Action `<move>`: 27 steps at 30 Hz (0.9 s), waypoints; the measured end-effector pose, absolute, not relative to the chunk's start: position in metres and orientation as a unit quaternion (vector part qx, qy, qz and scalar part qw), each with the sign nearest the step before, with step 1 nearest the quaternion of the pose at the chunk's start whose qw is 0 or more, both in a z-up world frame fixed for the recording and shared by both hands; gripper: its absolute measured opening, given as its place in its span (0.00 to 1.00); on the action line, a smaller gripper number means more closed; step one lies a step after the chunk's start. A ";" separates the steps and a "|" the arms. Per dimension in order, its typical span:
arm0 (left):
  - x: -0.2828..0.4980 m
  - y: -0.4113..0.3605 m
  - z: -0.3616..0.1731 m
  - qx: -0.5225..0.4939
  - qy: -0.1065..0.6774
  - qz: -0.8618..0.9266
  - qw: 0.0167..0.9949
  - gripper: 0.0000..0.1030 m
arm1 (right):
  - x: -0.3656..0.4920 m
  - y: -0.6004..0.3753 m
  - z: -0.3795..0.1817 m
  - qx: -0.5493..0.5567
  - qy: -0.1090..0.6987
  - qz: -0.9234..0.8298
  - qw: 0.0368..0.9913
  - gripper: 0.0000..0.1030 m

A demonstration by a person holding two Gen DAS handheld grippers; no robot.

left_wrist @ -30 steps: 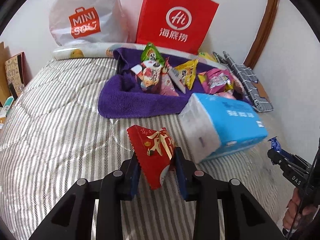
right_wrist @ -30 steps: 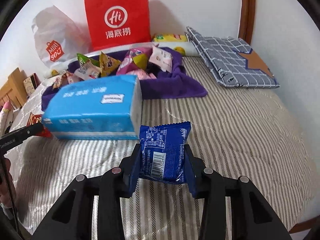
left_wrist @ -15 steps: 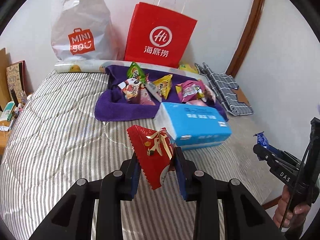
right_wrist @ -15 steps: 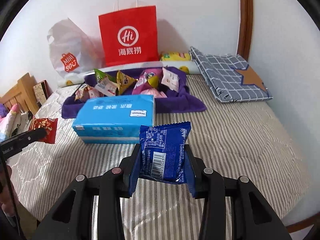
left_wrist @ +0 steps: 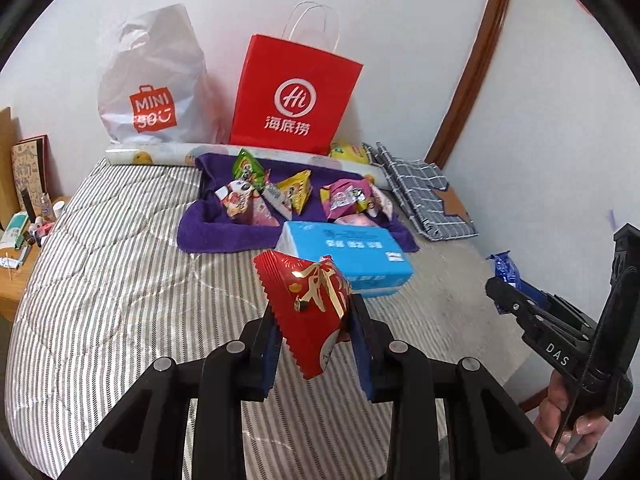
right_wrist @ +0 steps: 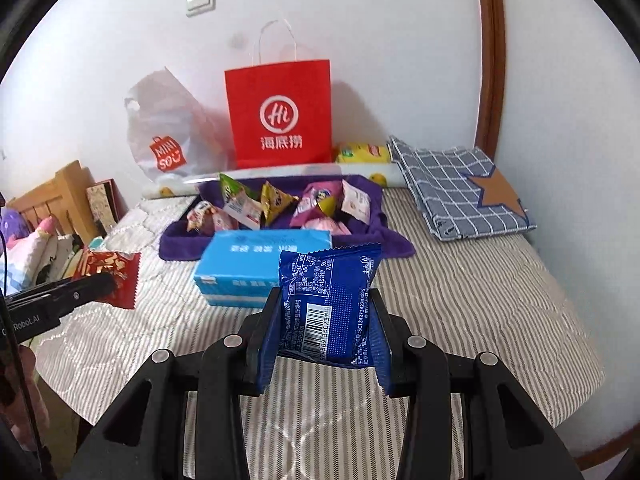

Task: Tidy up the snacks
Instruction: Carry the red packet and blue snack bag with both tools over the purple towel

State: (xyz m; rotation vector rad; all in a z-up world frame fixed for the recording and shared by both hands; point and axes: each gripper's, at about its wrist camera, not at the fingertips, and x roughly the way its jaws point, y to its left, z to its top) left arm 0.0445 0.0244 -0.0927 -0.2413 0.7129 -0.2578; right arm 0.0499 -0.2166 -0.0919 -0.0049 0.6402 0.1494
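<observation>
Left gripper (left_wrist: pixel 314 334) pinches a red foil snack packet with gold lettering (left_wrist: pixel 308 304), held above the grey striped quilt (left_wrist: pixel 120 280). Right gripper (right_wrist: pixel 324 334) clamps a blue plastic snack packet with a barcode (right_wrist: pixel 326 304). Beyond both: a light-blue tissue pack (right_wrist: pixel 256 268), then a purple towel (left_wrist: pixel 224 232) heaped with assorted snack packets (right_wrist: pixel 280 204).

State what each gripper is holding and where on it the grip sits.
Left gripper pinches the red snack packet near its lower end, most of it sticking out ahead. Right gripper clamps the blue snack packet by its side edges.
</observation>
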 end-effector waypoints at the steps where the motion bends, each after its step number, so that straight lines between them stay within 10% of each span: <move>1: 0.043 0.023 -0.090 -0.117 0.345 -0.127 0.923 0.29 | 0.048 -0.216 -0.089 -0.001 0.312 0.074 0.947 0.39; 27: 0.056 0.019 -0.048 -0.119 0.316 -0.143 0.931 0.29 | 0.052 -0.196 -0.040 -0.012 0.257 0.103 0.961 0.39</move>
